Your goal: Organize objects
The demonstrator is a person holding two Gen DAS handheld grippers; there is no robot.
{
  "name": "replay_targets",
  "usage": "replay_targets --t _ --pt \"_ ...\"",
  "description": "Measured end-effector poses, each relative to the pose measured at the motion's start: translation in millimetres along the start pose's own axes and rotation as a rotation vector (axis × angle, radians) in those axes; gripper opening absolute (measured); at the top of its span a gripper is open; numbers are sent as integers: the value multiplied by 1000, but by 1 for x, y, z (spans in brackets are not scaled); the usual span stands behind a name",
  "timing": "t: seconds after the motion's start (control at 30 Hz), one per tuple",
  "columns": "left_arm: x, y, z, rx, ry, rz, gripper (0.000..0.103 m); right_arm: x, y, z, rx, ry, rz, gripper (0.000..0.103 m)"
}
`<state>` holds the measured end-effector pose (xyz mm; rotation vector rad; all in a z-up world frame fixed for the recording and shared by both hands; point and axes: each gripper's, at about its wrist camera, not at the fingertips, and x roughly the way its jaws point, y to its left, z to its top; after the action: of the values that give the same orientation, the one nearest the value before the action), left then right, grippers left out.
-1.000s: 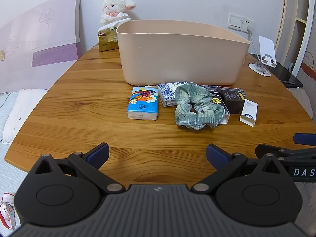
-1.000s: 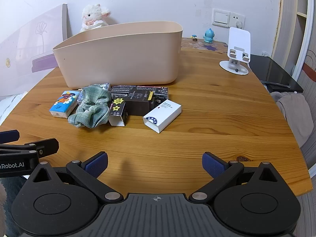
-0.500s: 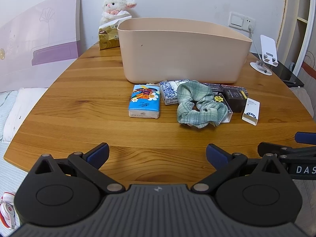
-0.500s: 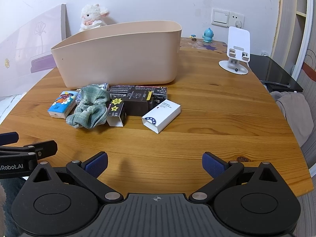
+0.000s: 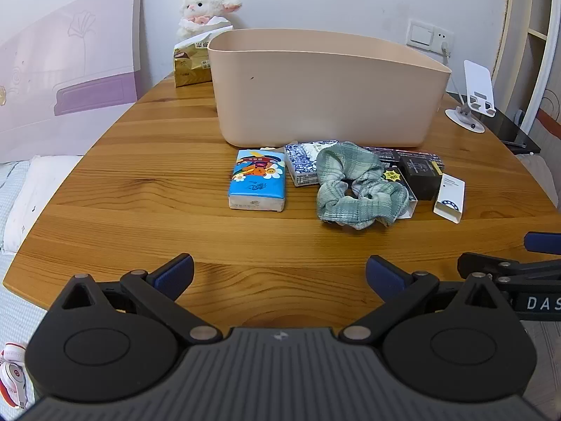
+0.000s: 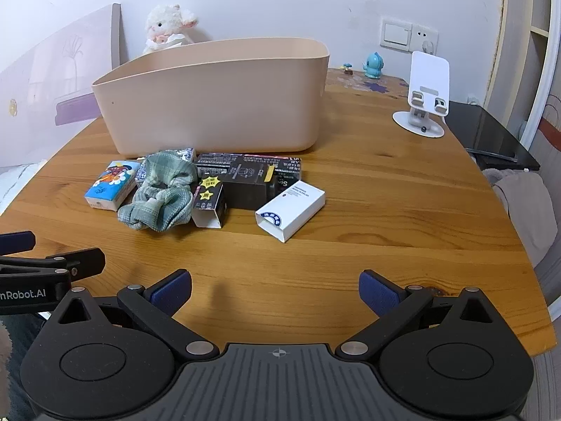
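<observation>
A beige plastic bin stands on the wooden table. In front of it lie a blue tissue pack, a blue-patterned box, a green scrunchie, black boxes and a white box. My left gripper is open and empty, near the table's front edge. My right gripper is open and empty, beside it on the right.
A plush lamb and a gold tissue box stand behind the bin at the left. A white phone stand and a blue figurine stand at the back right. A purple-white panel leans at the left.
Both grippers have edged slightly forward toward the objects; the left view has shifted a little left. Both stay open and empty.
</observation>
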<state>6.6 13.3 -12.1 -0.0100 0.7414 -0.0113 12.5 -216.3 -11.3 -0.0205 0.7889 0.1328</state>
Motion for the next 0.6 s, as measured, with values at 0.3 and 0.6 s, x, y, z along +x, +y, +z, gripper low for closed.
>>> replay_targets --t 0.3,0.6 --pt "4 3 5 -6 -11 4 103 3 2 7 -11 -14 1 103" --pt "13 12 13 -16 -23 21 103 14 2 14 -8 -39 8 103"
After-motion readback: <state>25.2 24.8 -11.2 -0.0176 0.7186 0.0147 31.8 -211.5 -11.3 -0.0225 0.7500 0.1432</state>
